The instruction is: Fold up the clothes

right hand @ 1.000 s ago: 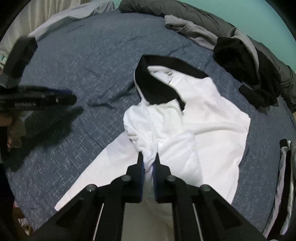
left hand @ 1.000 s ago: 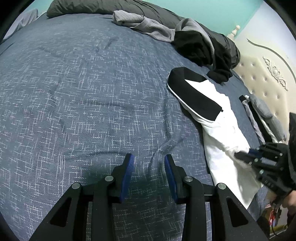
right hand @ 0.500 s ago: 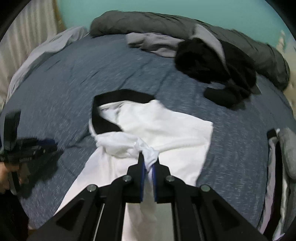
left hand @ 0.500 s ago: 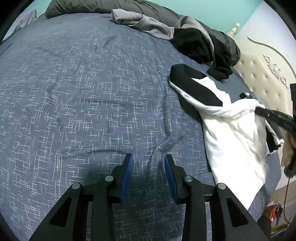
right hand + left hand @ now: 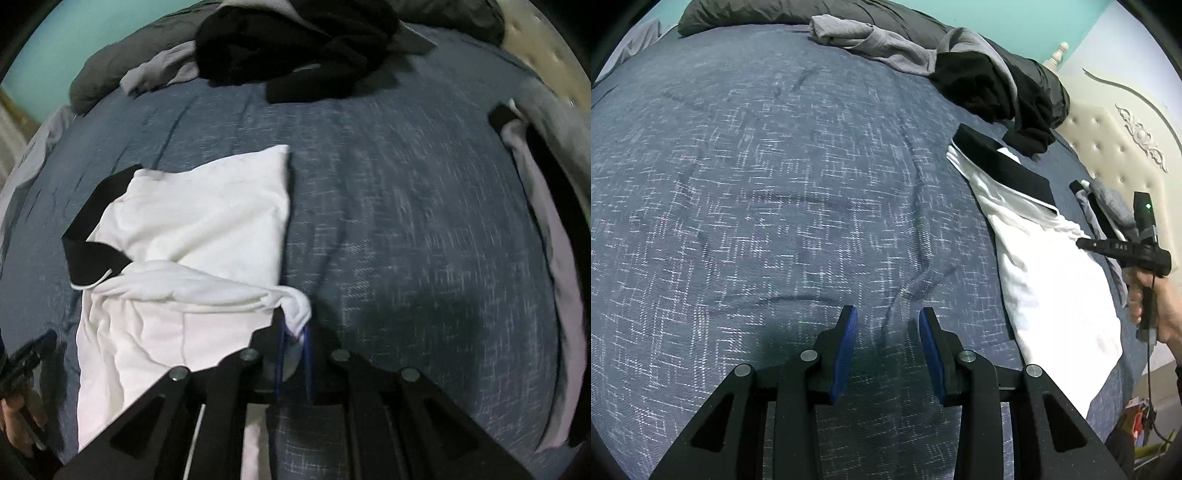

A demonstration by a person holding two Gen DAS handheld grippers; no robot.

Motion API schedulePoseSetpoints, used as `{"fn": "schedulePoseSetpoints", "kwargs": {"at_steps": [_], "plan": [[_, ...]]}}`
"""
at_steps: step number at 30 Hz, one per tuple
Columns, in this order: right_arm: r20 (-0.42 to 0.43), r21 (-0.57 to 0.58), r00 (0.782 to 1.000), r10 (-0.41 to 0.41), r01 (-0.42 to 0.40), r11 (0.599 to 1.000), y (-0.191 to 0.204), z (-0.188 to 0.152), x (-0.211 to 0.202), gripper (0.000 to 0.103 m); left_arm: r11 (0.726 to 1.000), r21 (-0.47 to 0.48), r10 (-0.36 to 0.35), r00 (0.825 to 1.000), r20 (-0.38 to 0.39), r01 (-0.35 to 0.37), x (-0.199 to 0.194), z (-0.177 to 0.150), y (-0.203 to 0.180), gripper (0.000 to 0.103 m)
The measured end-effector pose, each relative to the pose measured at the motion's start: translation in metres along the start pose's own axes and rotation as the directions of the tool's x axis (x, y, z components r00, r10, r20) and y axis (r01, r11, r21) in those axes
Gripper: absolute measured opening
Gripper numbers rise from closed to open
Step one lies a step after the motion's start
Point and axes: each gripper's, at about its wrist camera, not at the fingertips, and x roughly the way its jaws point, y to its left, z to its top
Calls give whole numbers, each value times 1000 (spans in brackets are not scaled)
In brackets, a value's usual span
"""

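Observation:
A white garment [image 5: 1045, 273] with a black band [image 5: 1004, 166] lies at the right side of the blue bedspread [image 5: 757, 184]. My right gripper [image 5: 1084, 243] has a bunched white corner [image 5: 295, 314] between its blue pads. That corner is stretched taut across the garment [image 5: 207, 214]. The right gripper's [image 5: 294, 332] jaws are opening slightly, and the cloth still sits between them. My left gripper [image 5: 888, 325] hovers open over bare bedspread to the garment's left, nothing between its fingers. It shows blurred at the bottom left of the right wrist view [image 5: 26, 358].
A heap of black and grey clothes [image 5: 990, 85] lies at the far side against a dark grey duvet [image 5: 775, 11]. Folded grey and black items [image 5: 1108, 206] rest beside the cream tufted headboard [image 5: 1115, 147]. A hand [image 5: 1156, 302] grips the right tool.
The right gripper carried the pinched white corner sideways across the garment, laying a fold over it, and rolled as it went. The left gripper stayed where it was, still open.

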Motion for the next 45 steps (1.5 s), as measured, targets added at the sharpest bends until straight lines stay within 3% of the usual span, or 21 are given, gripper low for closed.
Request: {"fn": "schedulePoseSetpoints", "kwargs": {"at_steps": [1,6,10,14,19,26,30,32,33,35,36,38,45], "plan": [[17,4,1000,-4,4,1000,-1,-1,-3,19,1000,6,-4,1000,-2,4,0,0,-2,38],[119,30,990,77,-81,996,-1,-9,-37,30,999,20,-42,999,-9,42,-3,-5,-15,38],[101,16,986,134,-137,990,4,-27,-53,38,992,47,-117,993,-35,118,-3,-11,-38,38],[34,5,985,172,-172,985,12,-53,-54,38,980,77,-177,981,-75,183,0,-20,-61,38],[-21,15,975,219,-219,976,15,-81,-51,38,959,76,-260,955,-141,272,4,-29,-83,38],[-51,15,971,234,-234,972,12,-107,-58,38,949,43,-298,931,-211,313,18,-45,-96,38],[-52,42,964,262,-260,965,4,-116,-58,27,946,30,-307,924,-228,322,20,-54,-96,38],[-38,58,958,283,-280,958,1,-119,-61,12,946,29,-308,923,-231,323,19,-56,-95,38],[-30,65,958,285,-283,957,0,-120,-62,9,945,28,-311,922,-232,326,19,-57,-95,36],[-21,69,958,287,-285,956,-1,-121,-65,7,942,33,-317,920,-232,333,19,-58,-96,35],[-19,69,959,282,-280,957,-1,-120,-68,7,941,36,-321,918,-233,338,18,-58,-96,22],[-14,80,961,276,-274,959,-3,-119,-74,6,937,44,-329,916,-230,347,15,-57,-97,5],[-64,170,974,215,-202,965,-27,-113,-75,6,927,64,-350,915,-200,369,-4,-55,-86,5]]}}
